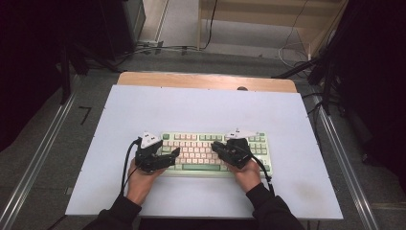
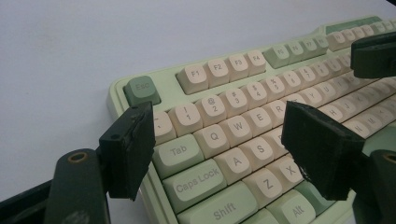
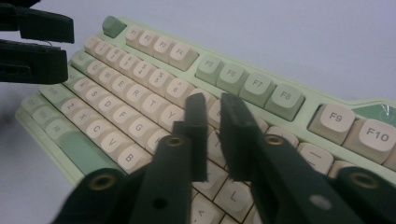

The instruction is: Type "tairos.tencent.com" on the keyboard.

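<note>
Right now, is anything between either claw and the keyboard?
Nothing visible. The left claw hangs open over the keyboard at its left end, the right claw hangs slightly parted above the keys right of centre, and only bare keys lie under both.

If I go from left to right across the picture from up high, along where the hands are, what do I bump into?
Bare white table top → left tool in the person's left hand → middle keys of the green and cream keyboard → right tool in the right hand → white table top again.
</note>
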Available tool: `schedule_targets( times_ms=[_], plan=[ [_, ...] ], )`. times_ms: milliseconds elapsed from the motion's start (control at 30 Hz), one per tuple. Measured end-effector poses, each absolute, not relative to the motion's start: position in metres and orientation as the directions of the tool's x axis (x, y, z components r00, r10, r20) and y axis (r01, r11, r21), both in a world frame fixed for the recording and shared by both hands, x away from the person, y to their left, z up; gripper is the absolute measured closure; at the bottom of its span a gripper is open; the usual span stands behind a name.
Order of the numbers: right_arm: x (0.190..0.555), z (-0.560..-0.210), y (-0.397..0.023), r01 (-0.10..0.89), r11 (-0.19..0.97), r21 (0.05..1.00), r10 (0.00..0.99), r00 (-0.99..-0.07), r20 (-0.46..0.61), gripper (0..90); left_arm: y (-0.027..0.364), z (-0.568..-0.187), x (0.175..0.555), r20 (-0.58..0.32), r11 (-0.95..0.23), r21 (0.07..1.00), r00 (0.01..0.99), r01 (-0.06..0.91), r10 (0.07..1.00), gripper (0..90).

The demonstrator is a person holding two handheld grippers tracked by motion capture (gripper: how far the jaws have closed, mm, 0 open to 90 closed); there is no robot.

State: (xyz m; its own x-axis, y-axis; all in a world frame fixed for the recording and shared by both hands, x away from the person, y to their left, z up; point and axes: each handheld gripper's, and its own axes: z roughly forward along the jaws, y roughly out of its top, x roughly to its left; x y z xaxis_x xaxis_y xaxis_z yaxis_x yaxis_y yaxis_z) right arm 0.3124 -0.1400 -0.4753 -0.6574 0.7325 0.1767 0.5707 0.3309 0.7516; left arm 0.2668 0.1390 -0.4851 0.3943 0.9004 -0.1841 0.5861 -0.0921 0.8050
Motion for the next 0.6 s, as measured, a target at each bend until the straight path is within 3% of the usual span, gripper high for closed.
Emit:
schedule_targets(
  times_ms=[167,333,600],
  plan=[
    [0.3121,-0.4718,-0.1402,0.556,0.357,0.751,0.727,-0.670,0.151,45.5,0.1392,-0.4849,0.2666,-0.184,-0.091,0.806,0.394,0.585,0.900,26.2],
    [0.3108,-0.4701,-0.1394,0.550,0.370,0.749,0.719,-0.680,0.144,34.3,0.1391,-0.4847,0.2665,-0.184,-0.091,0.807,0.395,0.584,0.900,26.1],
    [0.3102,-0.4656,-0.1440,0.545,0.361,0.757,0.724,-0.675,0.141,27.3,0.1369,-0.4841,0.2665,-0.186,-0.089,0.810,0.399,0.579,0.898,26.2]
  ],
)
